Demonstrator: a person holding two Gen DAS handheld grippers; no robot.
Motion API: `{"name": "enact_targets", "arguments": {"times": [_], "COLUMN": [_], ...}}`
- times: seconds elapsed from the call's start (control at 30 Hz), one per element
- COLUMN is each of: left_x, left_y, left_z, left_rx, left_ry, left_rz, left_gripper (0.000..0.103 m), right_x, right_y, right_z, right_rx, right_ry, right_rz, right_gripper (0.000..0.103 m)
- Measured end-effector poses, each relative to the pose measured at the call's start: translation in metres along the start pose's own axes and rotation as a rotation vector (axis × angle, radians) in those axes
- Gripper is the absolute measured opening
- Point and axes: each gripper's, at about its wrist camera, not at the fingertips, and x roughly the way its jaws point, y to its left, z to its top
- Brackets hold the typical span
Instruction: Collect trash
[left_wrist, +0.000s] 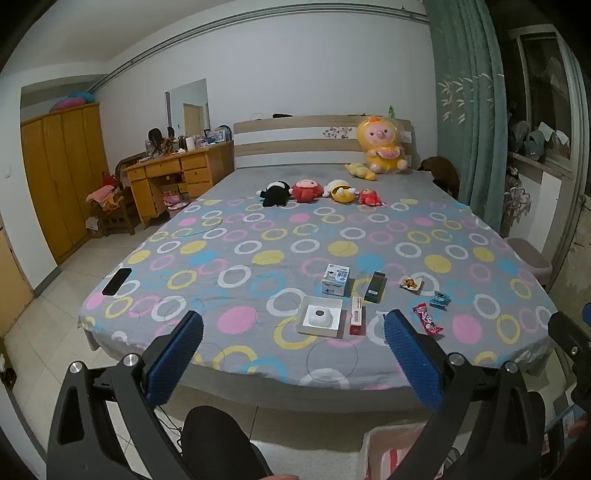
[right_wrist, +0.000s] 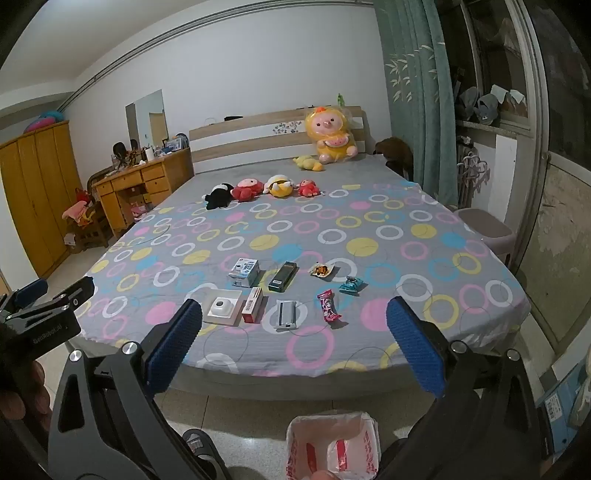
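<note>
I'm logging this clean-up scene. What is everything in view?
bed: 1, grey with coloured rings, centre
boxes: 5, white, red, dark, grey, near edge
wrappers: 3, pink, teal, orange, right of boxes
phone: 1, black, bed's left edge
plush toys: 6, mostly yellow and red, near headboard
bin bag: 1, white and red, on floor
desk: 1, wooden, left
wardrobe: 1, wooden, far left
left gripper: open, empty
right gripper: open, empty
</note>
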Motion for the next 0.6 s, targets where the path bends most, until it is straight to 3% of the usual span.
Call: {"name": "enact_targets", "arguments": {"times": [0.6], "left_x": [-0.0004], "left_y": [0.0002], "left_z": [0.0], "left_rx": [-0.005], "left_ry": [-0.005], "left_rz": [-0.003], "left_gripper": [0.096], "right_x": [-0.0004], "right_y": [0.0005], "right_z": [0.0007], "right_rx": [-0.006], "right_ry": [-0.003], "right_rz": [-0.001], "right_gripper": [0.098]}}
